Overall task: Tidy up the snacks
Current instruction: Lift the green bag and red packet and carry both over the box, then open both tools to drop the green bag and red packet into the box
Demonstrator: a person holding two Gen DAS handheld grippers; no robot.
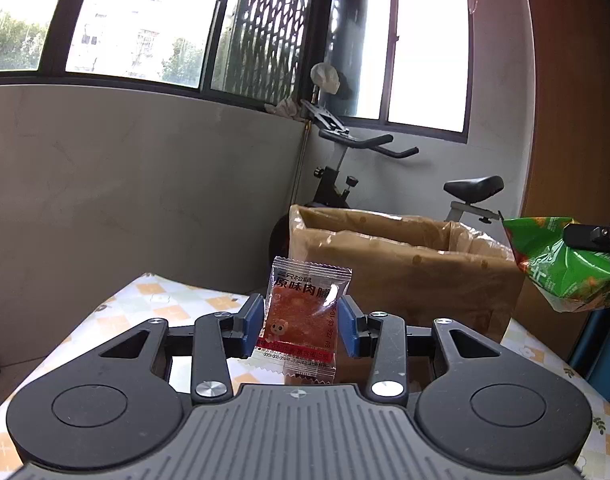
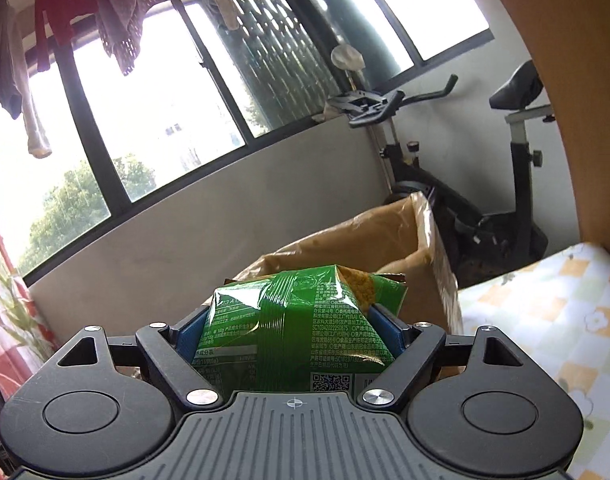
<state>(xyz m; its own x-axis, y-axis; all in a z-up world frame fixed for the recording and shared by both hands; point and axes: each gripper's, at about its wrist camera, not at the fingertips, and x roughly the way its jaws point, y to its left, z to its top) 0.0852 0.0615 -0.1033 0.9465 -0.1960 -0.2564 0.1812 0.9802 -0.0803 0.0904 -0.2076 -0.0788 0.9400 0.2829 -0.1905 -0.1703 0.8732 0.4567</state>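
Observation:
My left gripper (image 1: 301, 324) is shut on a small clear packet of red dried meat (image 1: 305, 312), held upright above the table between the blue pads. My right gripper (image 2: 291, 330) is shut on a puffy green snack bag (image 2: 301, 320), which fills the gap between its fingers. That green snack bag (image 1: 561, 268) also shows at the right edge of the left wrist view, pinched by a black fingertip. A brown paper bag (image 1: 401, 268), open at the top, stands on the table just beyond both grippers; the same paper bag (image 2: 369, 248) rises behind the green bag.
The table wears a yellow-and-white checked cloth (image 1: 153, 300) (image 2: 545, 304). Behind the paper bag stands an exercise bike (image 1: 369, 152) (image 2: 485, 184) against a grey wall under windows. A wooden panel (image 1: 565, 120) rises at the right. Laundry (image 2: 105, 12) hangs overhead.

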